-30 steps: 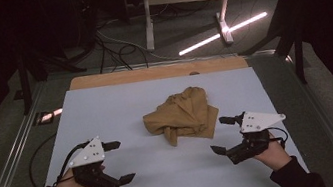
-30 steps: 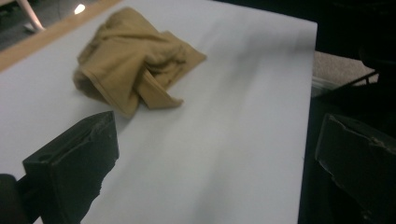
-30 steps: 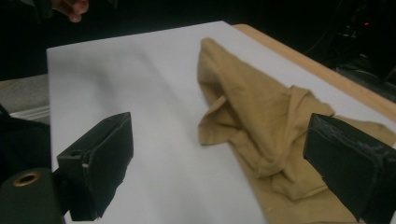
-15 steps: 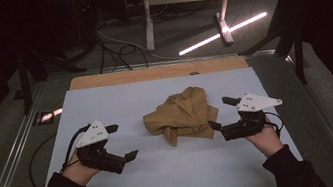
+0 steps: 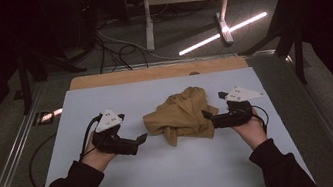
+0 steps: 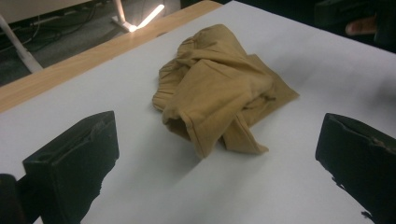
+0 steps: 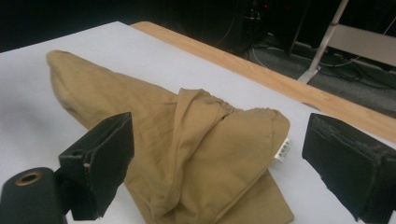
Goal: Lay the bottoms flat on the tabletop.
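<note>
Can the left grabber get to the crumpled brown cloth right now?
Probably yes. The left gripper is open, pointing at the brown cloth, with bare white table between them.

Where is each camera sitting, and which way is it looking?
High view: above the person's side of the table, looking forward and down at the white tabletop; both hands and sleeves show, with left tongs and right tongs.
Left gripper view: rides the left tongs, facing the crumpled tan garment; its two black jaws show, wide apart.
Right gripper view: rides the right tongs, close to the garment; its jaws show, wide apart.
All three share the garment.
</note>
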Demonstrator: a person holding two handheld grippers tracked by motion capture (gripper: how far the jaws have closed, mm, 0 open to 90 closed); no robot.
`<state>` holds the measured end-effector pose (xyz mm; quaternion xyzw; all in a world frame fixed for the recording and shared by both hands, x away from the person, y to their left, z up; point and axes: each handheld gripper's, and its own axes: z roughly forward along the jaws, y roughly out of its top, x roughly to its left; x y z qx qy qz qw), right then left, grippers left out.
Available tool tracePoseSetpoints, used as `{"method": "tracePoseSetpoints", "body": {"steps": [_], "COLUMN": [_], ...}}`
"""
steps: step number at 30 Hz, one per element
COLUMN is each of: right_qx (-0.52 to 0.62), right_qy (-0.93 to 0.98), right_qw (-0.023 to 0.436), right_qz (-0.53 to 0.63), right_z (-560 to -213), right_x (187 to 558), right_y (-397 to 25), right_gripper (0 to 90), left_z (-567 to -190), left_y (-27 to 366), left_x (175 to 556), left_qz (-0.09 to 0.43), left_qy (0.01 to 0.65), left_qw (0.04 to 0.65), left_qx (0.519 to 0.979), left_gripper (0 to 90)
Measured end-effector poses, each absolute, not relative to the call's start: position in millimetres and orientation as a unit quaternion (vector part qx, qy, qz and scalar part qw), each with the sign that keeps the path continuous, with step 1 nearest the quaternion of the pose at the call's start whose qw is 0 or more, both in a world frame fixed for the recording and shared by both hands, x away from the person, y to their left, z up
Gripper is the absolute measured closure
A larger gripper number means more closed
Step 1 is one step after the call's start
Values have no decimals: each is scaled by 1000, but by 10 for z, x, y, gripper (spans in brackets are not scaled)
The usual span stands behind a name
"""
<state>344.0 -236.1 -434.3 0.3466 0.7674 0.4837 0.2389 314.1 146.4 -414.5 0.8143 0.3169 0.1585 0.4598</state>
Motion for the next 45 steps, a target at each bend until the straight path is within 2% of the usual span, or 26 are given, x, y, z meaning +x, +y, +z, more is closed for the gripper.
{"method": "tracePoseSetpoints", "body": {"steps": [13,14,15,18,23,32,34,38,45], "right_qx": [385,388,392,396,418,439,445,453,456], "right_qy": [768,770,776,782,785,790,791,791,792], "right_qw": [226,219,211,194,163,126,122,109,90], "right_qz": [460,457,447,440,427,410,403,397,397], "right_z": [-4656,-4689,-4762,-4882,-5018,-5172,-5207,-5243,-5236], "right_x": [3739,3759,3794,3841,3895,4019,4045,4076,4095], "right_y": [-2356,-2360,-2373,-2386,-2395,-2358,-2347,-2347,-2315], "right_gripper": [94,94,132,132,133,134,142,214,285], "left_z": [-4443,-4443,-4504,-4565,-4678,-4858,-4855,-4828,-4787], "left_y": [1289,1289,1263,1239,1236,1155,1142,1116,1095], "left_x": [3294,3294,3314,3337,3407,3518,3519,3507,3499], "left_qz": [156,156,144,141,128,97,98,100,106], "left_qy": [340,340,359,363,368,361,353,341,335], "left_qw": [458,458,457,451,456,452,458,462,466], "left_qx": [806,806,801,803,801,810,810,813,812], "left_gripper": [14,14,16,34,147,277,350,438,627]}}
